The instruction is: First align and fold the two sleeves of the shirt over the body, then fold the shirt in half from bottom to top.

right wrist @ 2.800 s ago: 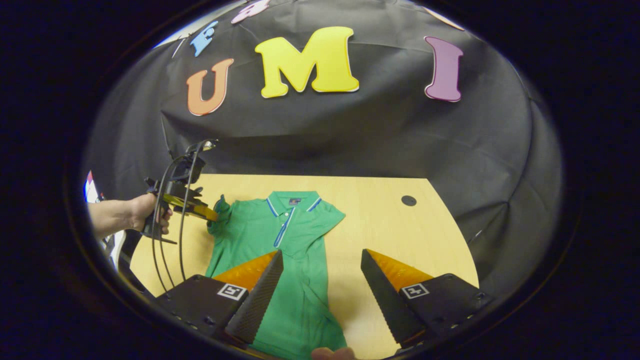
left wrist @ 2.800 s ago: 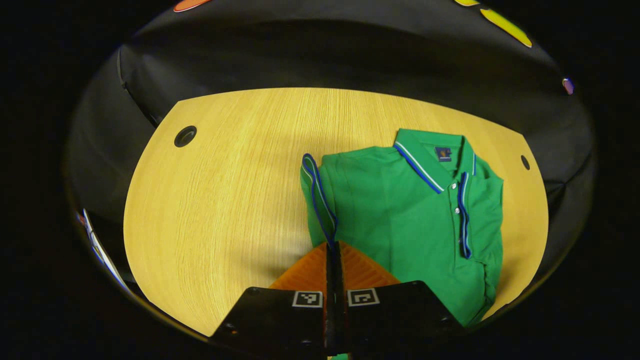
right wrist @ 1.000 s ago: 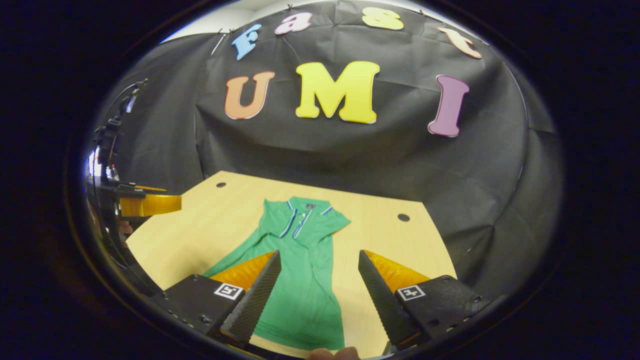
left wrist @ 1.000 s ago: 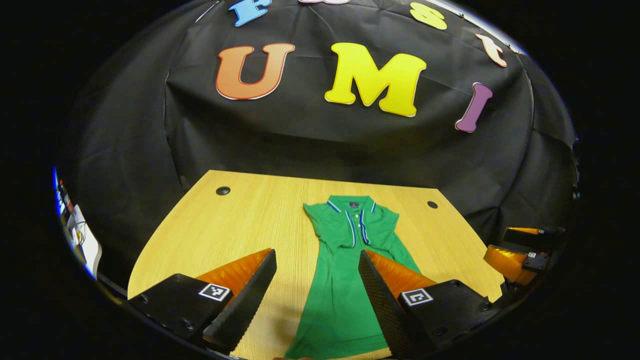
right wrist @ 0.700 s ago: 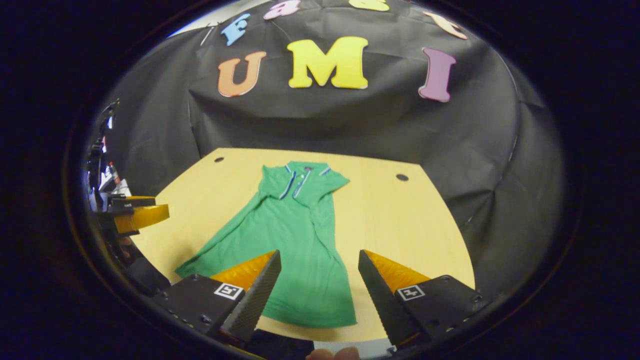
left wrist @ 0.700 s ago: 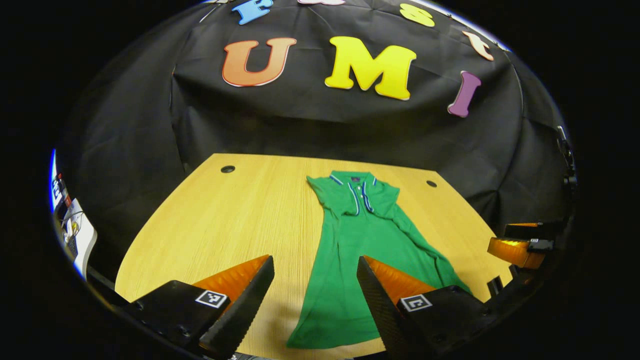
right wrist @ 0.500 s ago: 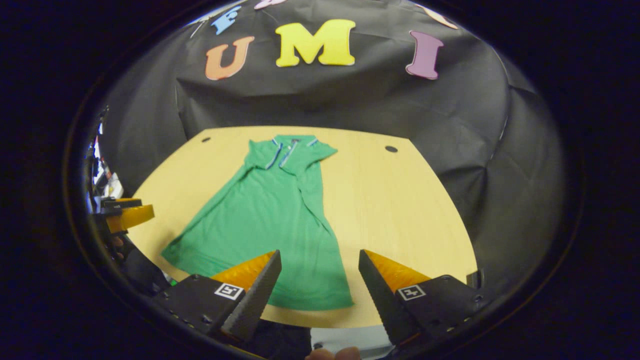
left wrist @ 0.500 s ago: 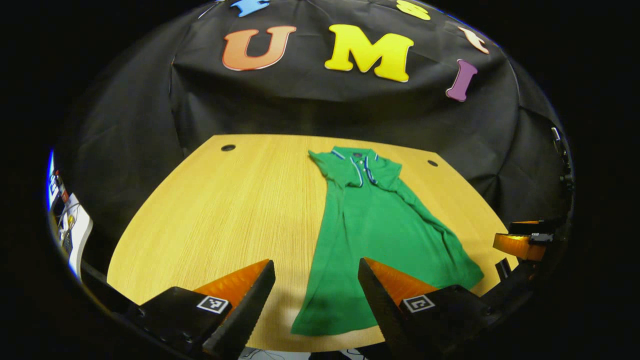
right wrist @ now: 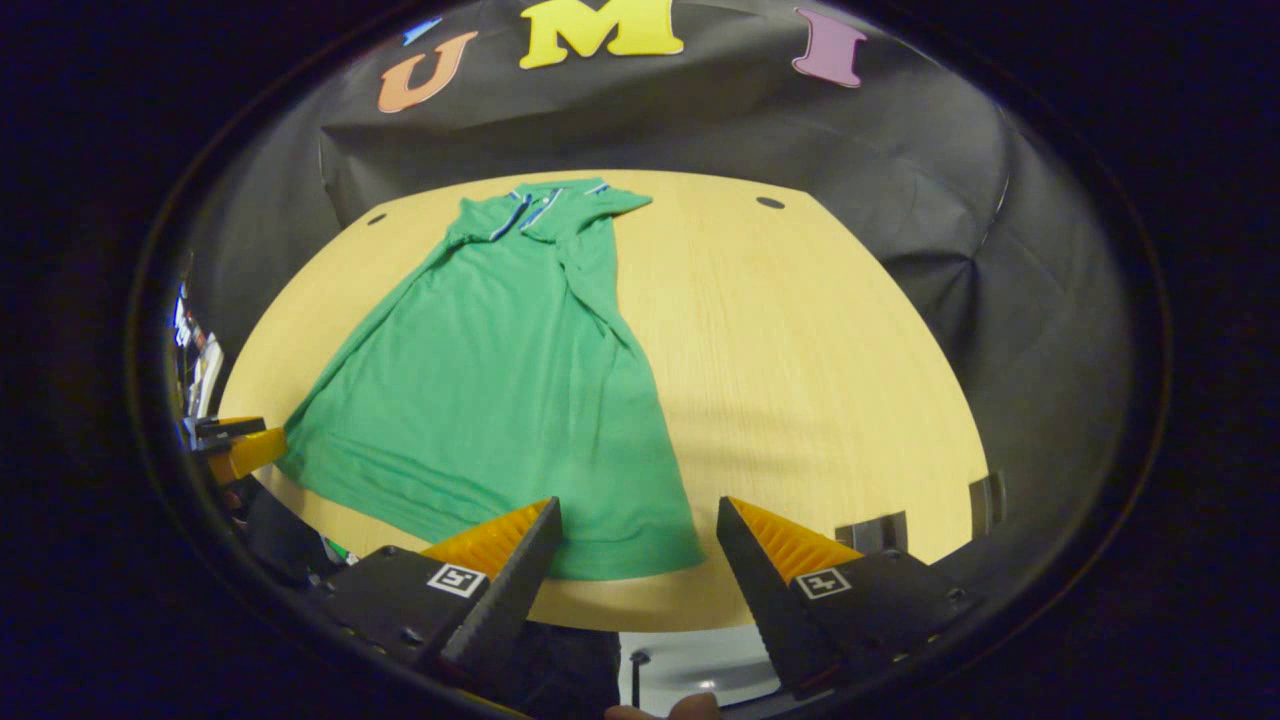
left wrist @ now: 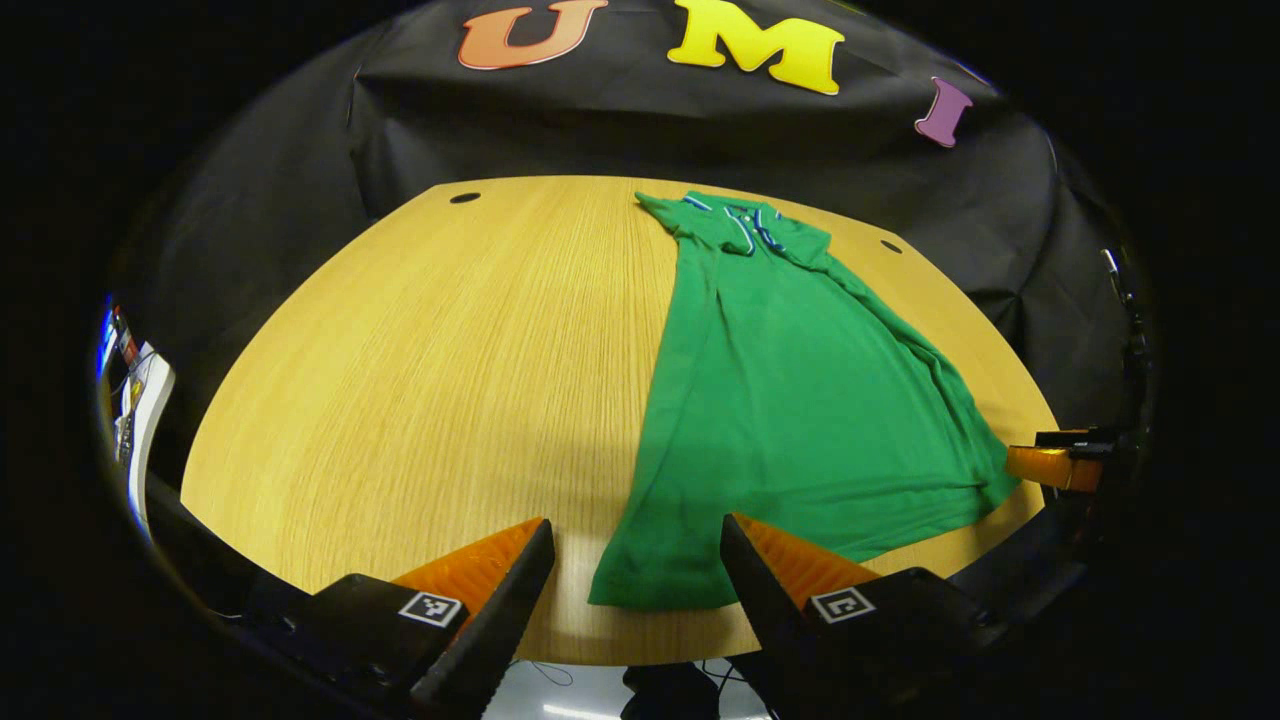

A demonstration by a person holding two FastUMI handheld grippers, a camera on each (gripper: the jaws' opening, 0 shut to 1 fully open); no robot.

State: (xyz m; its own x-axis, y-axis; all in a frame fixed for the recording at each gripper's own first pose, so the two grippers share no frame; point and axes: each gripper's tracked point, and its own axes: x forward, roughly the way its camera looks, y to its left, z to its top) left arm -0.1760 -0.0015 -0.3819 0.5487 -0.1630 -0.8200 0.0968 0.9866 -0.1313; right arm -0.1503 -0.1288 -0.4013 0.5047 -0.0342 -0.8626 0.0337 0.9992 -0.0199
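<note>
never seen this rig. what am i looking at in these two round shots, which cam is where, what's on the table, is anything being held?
No robot arm here: a person holds a two-finger gripper in each hand, and a fisheye camera rides on each, looking forward along its fingers.

In the left gripper view, the left gripper shows at the bottom with its fingers spread apart. In the right gripper view, the right gripper shows likewise, also open. Each view also catches part of the other gripper at its edge.

On the wooden table lies a green polo shirt, collar at the far end, hem at the near edge. Both sleeves look already folded in over the body.

Nothing is held. Both grippers are near the hem corners, so the bottom-to-top fold probably comes next.
</note>
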